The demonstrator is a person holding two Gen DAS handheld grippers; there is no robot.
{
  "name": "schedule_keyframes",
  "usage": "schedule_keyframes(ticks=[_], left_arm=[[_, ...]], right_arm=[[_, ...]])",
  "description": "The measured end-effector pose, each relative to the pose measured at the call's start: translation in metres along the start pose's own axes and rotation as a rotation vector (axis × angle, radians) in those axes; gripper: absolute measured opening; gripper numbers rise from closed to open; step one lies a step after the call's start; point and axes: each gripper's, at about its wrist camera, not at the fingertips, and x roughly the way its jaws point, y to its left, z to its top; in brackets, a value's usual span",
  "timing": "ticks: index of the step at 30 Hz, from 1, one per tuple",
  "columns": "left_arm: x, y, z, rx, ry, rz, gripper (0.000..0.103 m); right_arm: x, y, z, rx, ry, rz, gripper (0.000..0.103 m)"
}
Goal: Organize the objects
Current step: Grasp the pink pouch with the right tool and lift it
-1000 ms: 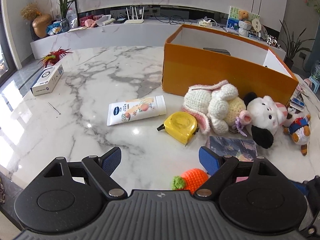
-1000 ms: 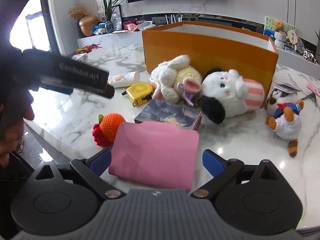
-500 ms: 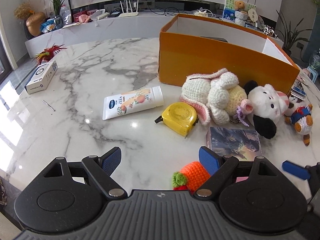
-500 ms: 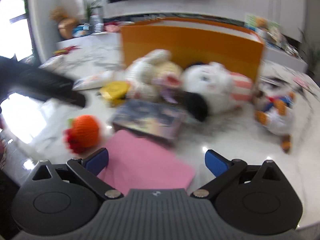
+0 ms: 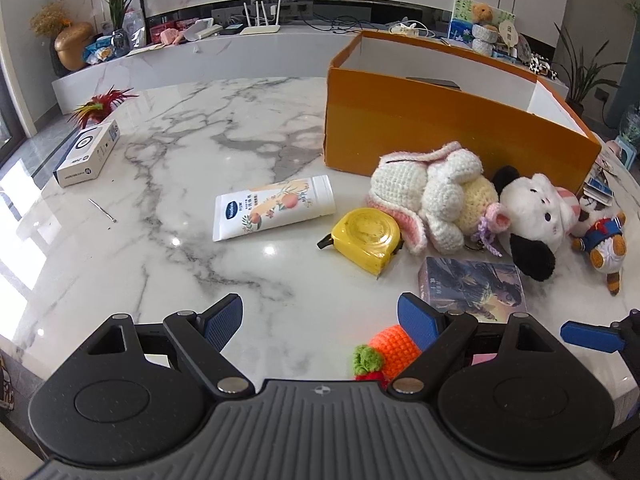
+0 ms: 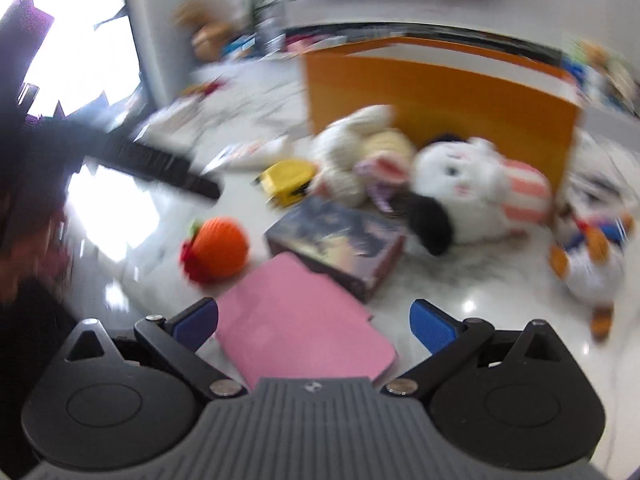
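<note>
Right claw (image 6: 314,318) spread wide astride pink wallet (image 6: 302,316) lying flat on bench (image 5: 192,184), likely lining up a grab; left claw (image 5: 320,314) wide, empty; orange box (image 5: 452,132) beyond toys.

1. My left gripper (image 5: 320,316) points forward and downward, its two blue-padded fingers (image 5: 222,320) spread wide with nothing between them.
2. My right gripper (image 6: 314,320) is also angled downward, its fingers (image 6: 432,324) standing wide apart and gripping nothing; its view is blurred.
3. From the left wrist view, one blue finger of the right gripper shows at the far right edge.
4. In the right wrist view, the left gripper shows as a dark bar at the left.
</note>
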Motion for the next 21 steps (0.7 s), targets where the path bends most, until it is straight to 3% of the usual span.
schedule_keyframes(ticks=[2, 5, 7, 13, 16, 21], left_arm=[[-0.001, 0.001, 0.001, -0.008, -0.003, -0.005, 0.100], [-0.001, 0.001, 0.001, -0.006, -0.002, -0.012, 0.100], [-0.001, 0.001, 0.001, -0.007, 0.002, -0.007, 0.100], [0.000, 0.003, 0.001, -0.015, 0.005, -0.007, 0.100], [0.001, 0.003, 0.001, -0.014, 0.009, -0.004, 0.100], [0.003, 0.003, -0.001, -0.012, 0.020, 0.001, 0.100]], right_arm=[[0.006, 0.002, 0.003, -0.074, 0.041, 0.031, 0.102], [0.013, -0.004, 0.006, -0.070, 0.084, 0.128, 0.102], [0.015, -0.003, 0.006, -0.082, 0.091, 0.146, 0.102], [0.027, 0.009, -0.001, -0.228, 0.137, 0.065, 0.101], [0.025, 0.001, 0.002, -0.184, 0.128, 0.067, 0.091], [0.012, -0.029, -0.002, -0.031, 0.127, -0.007, 0.090]])
